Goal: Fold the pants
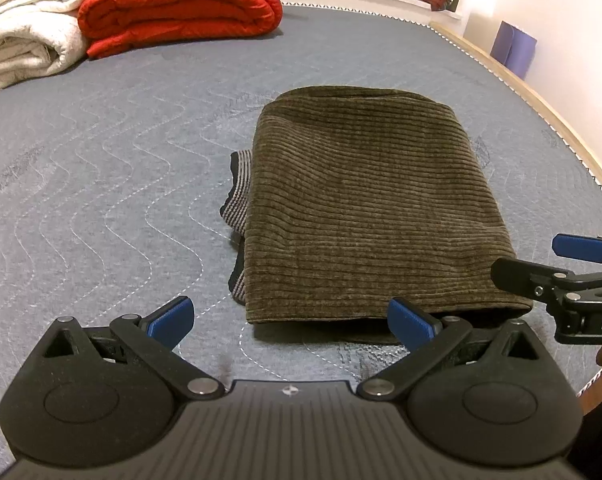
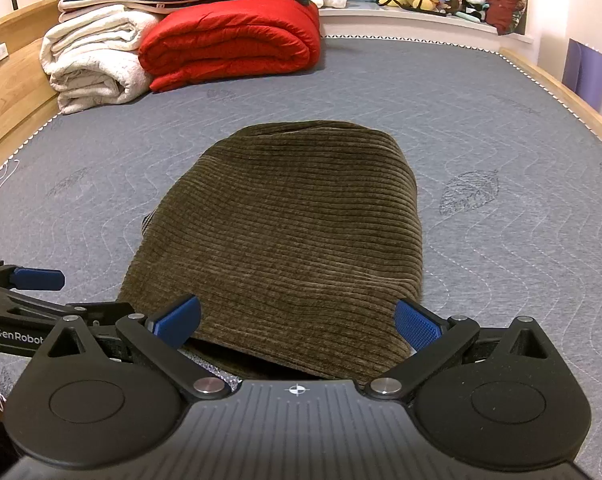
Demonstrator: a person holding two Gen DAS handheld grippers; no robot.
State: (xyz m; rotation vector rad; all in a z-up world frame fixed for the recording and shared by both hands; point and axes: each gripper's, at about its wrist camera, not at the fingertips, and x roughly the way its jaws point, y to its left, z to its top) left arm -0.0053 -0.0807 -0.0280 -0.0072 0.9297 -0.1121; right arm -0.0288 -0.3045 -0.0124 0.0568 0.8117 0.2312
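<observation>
Grey quilted mattress: folded olive corduroy pants centre, red duvet 11 o'clock. Left gripper, right gripper: jaws apart, empty.

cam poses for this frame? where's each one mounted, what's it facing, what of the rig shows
Left wrist: on the left gripper, facing up the mattress; folded pants ahead-right; own open fingers, right gripper at right edge.
Right wrist: on the right gripper, centred on the pants; own open fingers, left gripper at left edge.
Shared: pants, mattress, red quilt, white blankets.
</observation>
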